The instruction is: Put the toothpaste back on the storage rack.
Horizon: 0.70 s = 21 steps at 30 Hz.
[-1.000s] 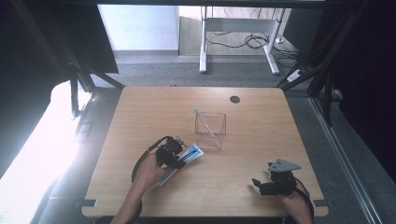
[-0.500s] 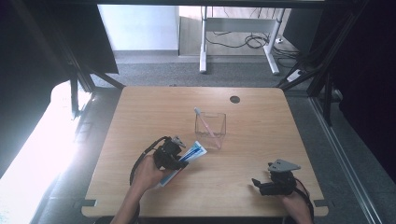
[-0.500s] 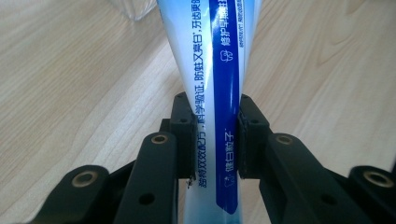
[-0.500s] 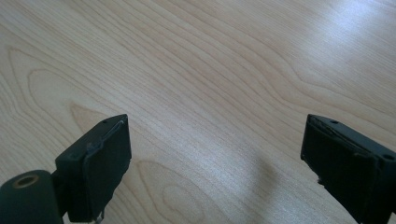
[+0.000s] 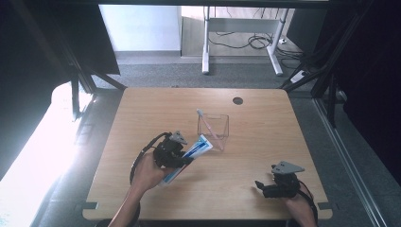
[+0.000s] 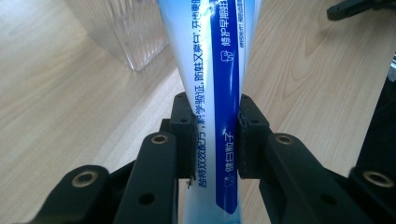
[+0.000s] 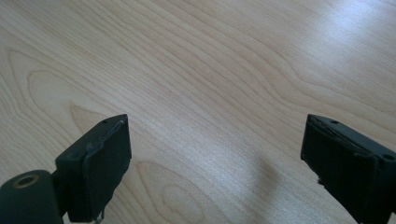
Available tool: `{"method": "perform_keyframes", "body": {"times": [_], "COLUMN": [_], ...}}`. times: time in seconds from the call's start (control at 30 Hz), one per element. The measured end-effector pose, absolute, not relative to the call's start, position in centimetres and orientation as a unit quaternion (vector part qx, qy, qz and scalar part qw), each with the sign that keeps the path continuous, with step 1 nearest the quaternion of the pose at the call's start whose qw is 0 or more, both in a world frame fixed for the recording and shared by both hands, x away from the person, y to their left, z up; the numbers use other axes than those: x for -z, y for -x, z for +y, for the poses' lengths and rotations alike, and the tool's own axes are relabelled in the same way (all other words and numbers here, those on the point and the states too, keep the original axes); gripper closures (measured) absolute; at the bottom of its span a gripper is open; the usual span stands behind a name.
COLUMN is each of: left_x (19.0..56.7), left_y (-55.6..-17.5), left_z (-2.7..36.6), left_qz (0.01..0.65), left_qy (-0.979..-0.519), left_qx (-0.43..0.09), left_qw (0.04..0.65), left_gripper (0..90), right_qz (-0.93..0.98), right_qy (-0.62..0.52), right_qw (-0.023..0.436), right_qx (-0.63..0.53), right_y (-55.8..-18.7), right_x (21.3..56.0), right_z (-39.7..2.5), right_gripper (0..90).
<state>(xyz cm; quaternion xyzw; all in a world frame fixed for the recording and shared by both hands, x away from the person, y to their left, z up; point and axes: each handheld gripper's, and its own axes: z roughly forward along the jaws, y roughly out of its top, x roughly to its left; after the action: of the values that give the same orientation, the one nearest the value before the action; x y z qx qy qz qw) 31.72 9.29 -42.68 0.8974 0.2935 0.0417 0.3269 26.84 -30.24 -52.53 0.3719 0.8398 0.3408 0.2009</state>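
My left gripper (image 5: 176, 153) (image 6: 215, 135) is shut on a blue-and-white toothpaste tube (image 5: 191, 153) (image 6: 212, 70), which points up and right toward a clear ribbed plastic cup (image 5: 213, 130) (image 6: 123, 32). The tube's far end lies close to the cup's near side. A pink-and-white toothbrush (image 5: 208, 126) leans inside the cup, head sticking out at the upper left. My right gripper (image 5: 261, 186) (image 7: 215, 172) rests near the table's front right, open, with bare wood between its jaws.
The wooden table (image 5: 142, 113) has a dark round cable hole (image 5: 237, 100) near its far edge. A white desk frame with cables (image 5: 241, 42) stands on the floor beyond. Dark metal struts (image 5: 90, 75) flank the table's far corners.
The left gripper and the tube have shifted slightly toward the cup. The right gripper has barely moved.
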Motion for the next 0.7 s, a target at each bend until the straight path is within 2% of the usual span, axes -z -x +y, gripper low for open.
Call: {"method": "perform_keyframes", "body": {"times": [0.7], "left_x": [38.9], "left_y": [-34.1], "left_z": [7.8], "left_qz": [0.288], "left_qy": [-0.882], "left_qx": [-0.075], "left_qw": [0.366], "left_gripper": [73.1], "right_qz": [0.838], "right_qy": [-0.377], "right_qw": [0.195], "right_qx": [-0.343], "right_y": [-26.9], "right_x": [52.6], "right_z": [-30.4], "right_gripper": [8.9]}}
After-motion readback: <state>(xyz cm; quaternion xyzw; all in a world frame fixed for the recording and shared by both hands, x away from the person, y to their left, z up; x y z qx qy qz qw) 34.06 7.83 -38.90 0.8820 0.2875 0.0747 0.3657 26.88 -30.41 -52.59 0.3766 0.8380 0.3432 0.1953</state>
